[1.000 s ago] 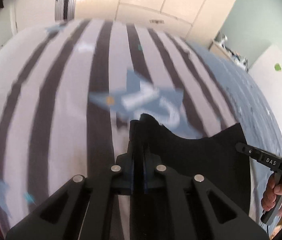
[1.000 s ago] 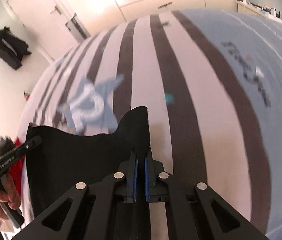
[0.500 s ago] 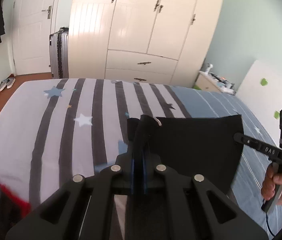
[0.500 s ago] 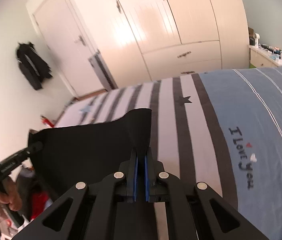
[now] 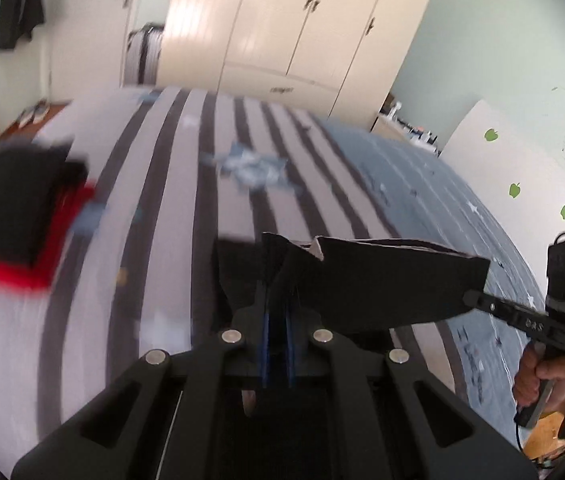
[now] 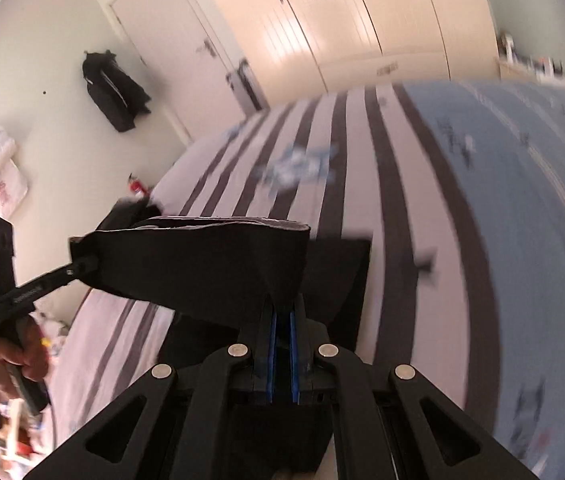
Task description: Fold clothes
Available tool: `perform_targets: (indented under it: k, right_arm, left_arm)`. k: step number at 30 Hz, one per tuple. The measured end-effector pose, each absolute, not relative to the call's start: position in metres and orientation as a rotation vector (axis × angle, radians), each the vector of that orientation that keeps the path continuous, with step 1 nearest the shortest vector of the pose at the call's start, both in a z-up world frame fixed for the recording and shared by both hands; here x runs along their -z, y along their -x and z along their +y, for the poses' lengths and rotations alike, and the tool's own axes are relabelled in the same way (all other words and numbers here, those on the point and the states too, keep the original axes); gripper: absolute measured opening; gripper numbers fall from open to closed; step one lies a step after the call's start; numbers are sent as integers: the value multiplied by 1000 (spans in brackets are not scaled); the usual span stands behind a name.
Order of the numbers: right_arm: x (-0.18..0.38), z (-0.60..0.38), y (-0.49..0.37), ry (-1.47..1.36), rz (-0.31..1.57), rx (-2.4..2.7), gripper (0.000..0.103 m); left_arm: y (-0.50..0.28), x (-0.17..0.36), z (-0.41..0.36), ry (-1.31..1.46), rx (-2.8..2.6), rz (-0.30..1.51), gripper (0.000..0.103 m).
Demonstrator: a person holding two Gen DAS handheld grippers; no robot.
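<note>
I have the black cloth (image 5: 394, 280) pinched at both ends and lifted clear of the bed (image 5: 162, 216). My left claw (image 5: 278, 300) is clamped on one corner, the blue pads pressed tight against the fabric with no gap between them. My right claw (image 6: 282, 312) is clamped on the other corner in the same way. The top edge runs taut between the two claws, and the rest of the cloth hangs below them; from the right wrist view a lower panel drops past the claw towards the bed.

I judge this to be the carry or spread step: the garment is up in the air, stretched wide, not yet laid down for a fold. Off to the left of my left claw, well apart, sits a pile (image 5: 14, 216) of black and red clothes on the bed; it looks like a folded stack, though blur keeps me from being sure.

Next I need to keep both claws level and equally apart so the edge stays straight, then lower the hanging part onto the striped area ahead of the claws without letting it bunch. Both grips must hold until the cloth lies flat.
</note>
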State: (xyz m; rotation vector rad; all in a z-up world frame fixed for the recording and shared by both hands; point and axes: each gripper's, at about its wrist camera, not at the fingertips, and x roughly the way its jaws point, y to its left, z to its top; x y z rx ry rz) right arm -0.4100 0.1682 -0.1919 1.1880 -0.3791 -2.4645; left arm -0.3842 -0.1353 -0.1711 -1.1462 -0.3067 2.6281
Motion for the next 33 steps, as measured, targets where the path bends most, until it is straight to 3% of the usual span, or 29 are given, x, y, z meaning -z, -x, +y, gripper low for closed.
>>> perform_targets:
  k: [9, 17, 25, 33]
  right_arm:
    - [218, 161, 330, -1283, -386, 2439, 5]
    - [231, 166, 297, -1329, -383, 2443, 5]
    - [219, 163, 304, -1307, -431, 2475, 5]
    - [154, 167, 411, -1130, -415, 2547, 5]
  left_arm:
    - [292, 202, -141, 1234, -2635, -333, 4]
    - [261, 213, -137, 1259, -2616, -322, 4]
    - [291, 191, -144, 1182, -2663, -340, 4]
    - [404, 129, -140, 967, -2713, -230, 4]
